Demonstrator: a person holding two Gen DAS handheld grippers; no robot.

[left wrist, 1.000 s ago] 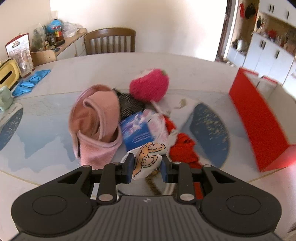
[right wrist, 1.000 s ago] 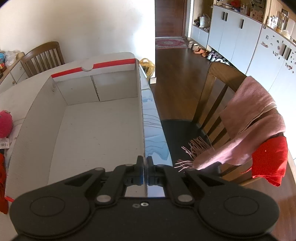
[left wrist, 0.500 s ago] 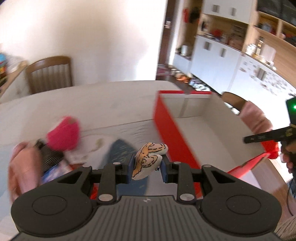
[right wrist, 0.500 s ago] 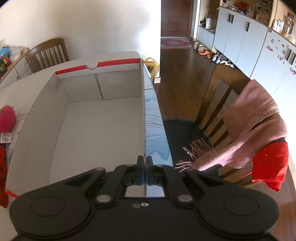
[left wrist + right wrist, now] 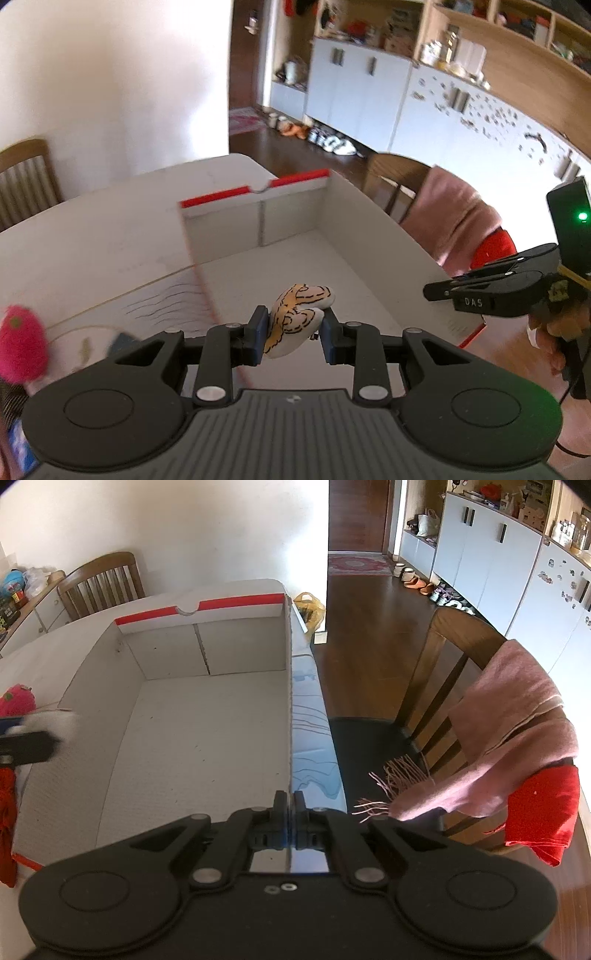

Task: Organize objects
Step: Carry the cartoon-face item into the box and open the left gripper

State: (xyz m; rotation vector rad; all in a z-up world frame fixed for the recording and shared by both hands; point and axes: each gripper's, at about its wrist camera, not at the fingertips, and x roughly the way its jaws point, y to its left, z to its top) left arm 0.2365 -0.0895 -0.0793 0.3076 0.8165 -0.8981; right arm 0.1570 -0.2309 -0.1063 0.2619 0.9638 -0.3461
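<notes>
My left gripper [image 5: 293,323] is shut on a small white soft toy with orange and black stripes [image 5: 295,314]. It hangs over the near left part of the white cardboard box with a red rim [image 5: 388,236]. In the right wrist view this gripper shows blurred at the left edge [image 5: 26,746], over the box's left wall. My right gripper [image 5: 289,801] is shut on the top edge of the box's right wall [image 5: 288,701], and a hand holds it by the box's near right corner [image 5: 436,291]. The inside of the box [image 5: 170,653] holds nothing.
A pink plush strawberry [image 5: 20,350] and a red cloth [image 5: 7,812] lie on the table left of the box. A wooden chair with a pink scarf [image 5: 517,720] and a red cloth [image 5: 543,805] stands to the right. Another chair [image 5: 99,579] is at the far side.
My left gripper has swung right with the striped toy, from over the pile of clothes and toys to over the box. The right gripper has stayed on the box wall.
</notes>
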